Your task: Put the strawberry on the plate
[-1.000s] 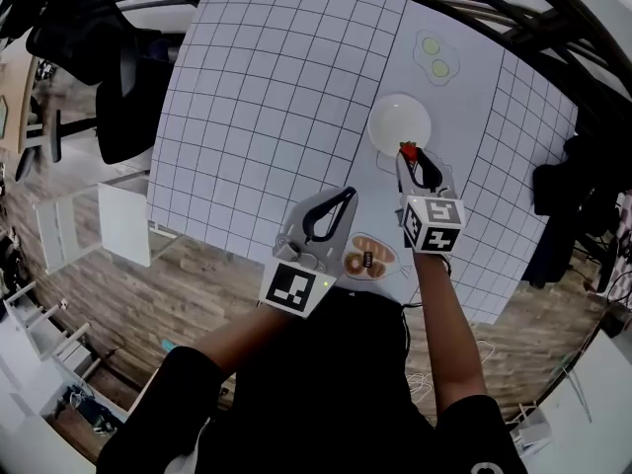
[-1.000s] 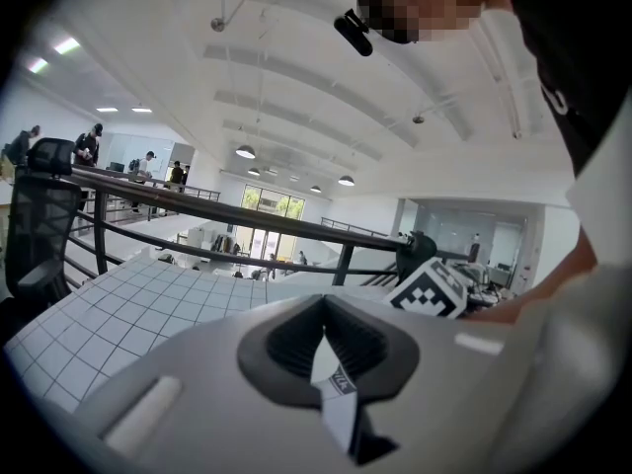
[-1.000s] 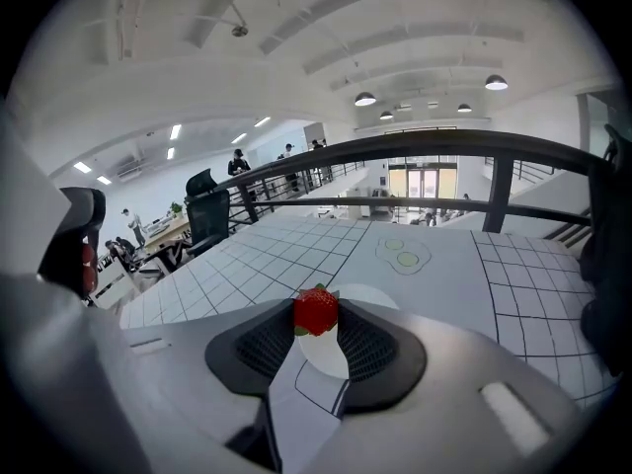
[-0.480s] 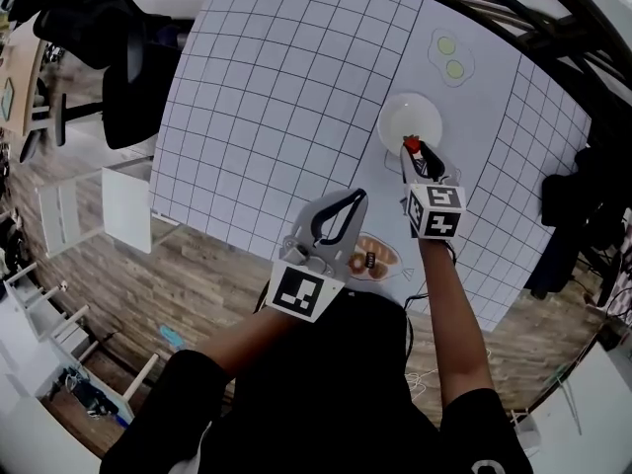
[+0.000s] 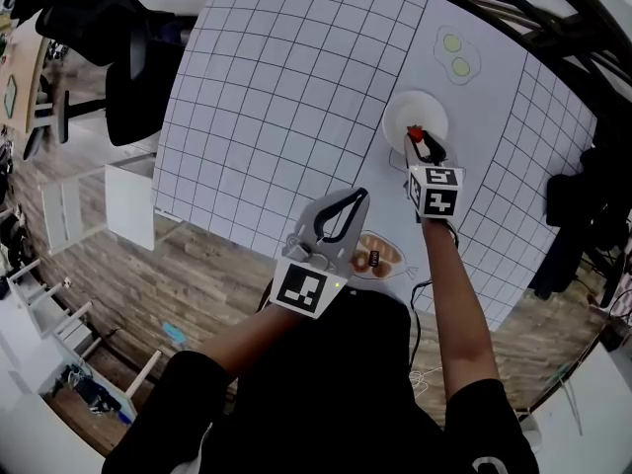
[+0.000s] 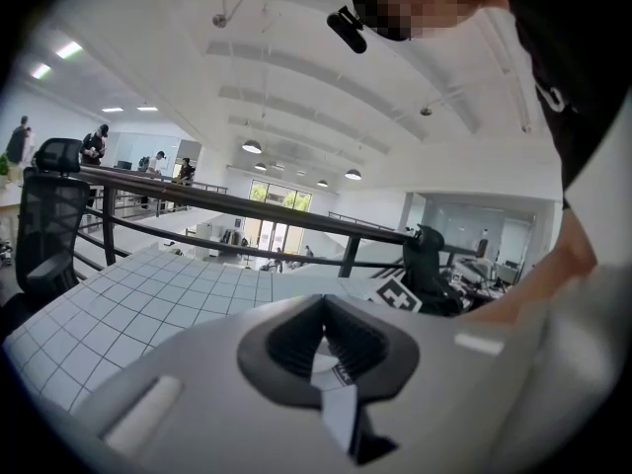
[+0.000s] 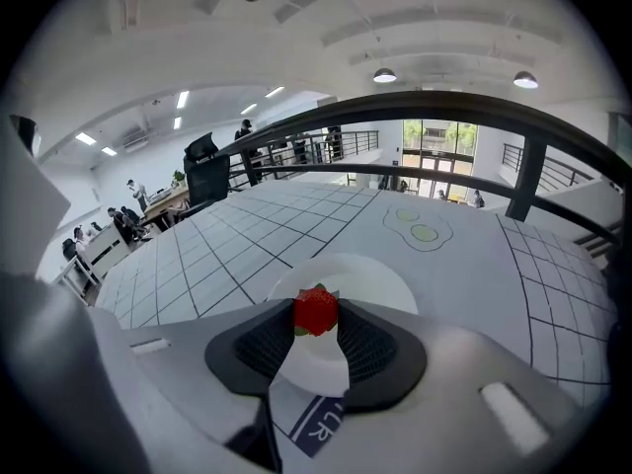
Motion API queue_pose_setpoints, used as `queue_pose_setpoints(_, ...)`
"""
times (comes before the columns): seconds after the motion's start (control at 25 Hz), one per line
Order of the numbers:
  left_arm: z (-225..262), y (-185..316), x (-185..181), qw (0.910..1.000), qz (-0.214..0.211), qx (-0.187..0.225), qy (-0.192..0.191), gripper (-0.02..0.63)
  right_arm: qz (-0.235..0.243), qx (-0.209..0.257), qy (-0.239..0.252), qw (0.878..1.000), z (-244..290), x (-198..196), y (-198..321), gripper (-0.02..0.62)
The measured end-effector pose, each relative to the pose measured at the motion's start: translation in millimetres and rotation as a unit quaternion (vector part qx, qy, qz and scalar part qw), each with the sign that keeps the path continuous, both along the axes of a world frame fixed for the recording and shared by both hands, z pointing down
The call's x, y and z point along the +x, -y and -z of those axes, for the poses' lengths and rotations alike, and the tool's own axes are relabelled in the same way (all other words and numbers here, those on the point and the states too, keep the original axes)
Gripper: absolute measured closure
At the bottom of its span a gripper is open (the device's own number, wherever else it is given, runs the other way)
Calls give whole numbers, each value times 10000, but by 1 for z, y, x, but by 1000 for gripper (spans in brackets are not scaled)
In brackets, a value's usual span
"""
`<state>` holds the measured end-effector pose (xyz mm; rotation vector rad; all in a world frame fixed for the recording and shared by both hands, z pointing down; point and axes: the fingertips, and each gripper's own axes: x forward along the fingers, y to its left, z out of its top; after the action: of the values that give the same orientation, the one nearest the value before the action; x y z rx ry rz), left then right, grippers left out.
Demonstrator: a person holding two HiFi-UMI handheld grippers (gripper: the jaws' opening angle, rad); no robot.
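In the head view, your right gripper (image 5: pixel 423 144) hung over the near edge of the white plate (image 5: pixel 403 115), with the strawberry (image 5: pixel 416 133) at its tips. Your left gripper (image 5: pixel 354 199) was parked well apart, near your body.

In the left gripper view, its jaws met at the tips with nothing between them.

In the right gripper view, the jaws were partly closed and pinched the strawberry (image 7: pixel 316 311) at their tips, above the plate (image 7: pixel 380 279). I judged this the placing step: you next needed to lower the berry and ease the jaws apart. It looked nearly round from there. Green leaf bits showed at its top and lower left, so I couldn't tell its long axis or where its tip pointed.
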<state>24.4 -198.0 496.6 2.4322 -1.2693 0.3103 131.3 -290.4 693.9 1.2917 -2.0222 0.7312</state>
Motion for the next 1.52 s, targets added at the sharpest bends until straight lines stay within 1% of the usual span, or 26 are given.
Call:
queue_pose_setpoints(0.08, 0, 1, 1, 10000, -20, 6, -2, 597, -49, -42, -12, 10000, -4, 2, 3, 462)
queue_pose_setpoints(0.24, 2, -1, 5, 9998, -123, 11, -122, 597, -152, -195, -99, 9996, -17, 5, 4, 462)
queue_pose_setpoints(0.4, 0, -2, 7, 9997, -196, -39, -141, 597, -265, -289, -55, 9992, -25, 6, 5, 460)
queue_pose_setpoints(0.6, -1, 0, 8, 9996, -226, -98, -167, 597, -190, -328, -169, 9991, -33, 3, 7, 460)
queue_pose_setpoints(0.72, 1, 1, 8, 9995, -265, -78, -175, 597, -235, -332, -262, 9988, -35, 8, 9, 460)
queue_pose_setpoints(0.92, -2, 0, 4, 9995, -236, -121, -170, 597, -234, -342, -259, 9988, -36, 8, 10, 454)
queue_pose_setpoints(1.24, 5, -6, -3, 9997, -147, -93, -150, 597, -380, -210, -275, 9987, -26, 12, 9, 386)
queue_pose_setpoints(1.4, 11, -14, -10, 9997, -124, -25, -206, 597, -405, -71, -293, 9987, -9, 13, 6, 374)
queue_pose_setpoints(1.52, 17, -22, -15, 9997, -137, 13, -219, 597, -424, -33, -202, 9989, 8, 8, -4, 374)
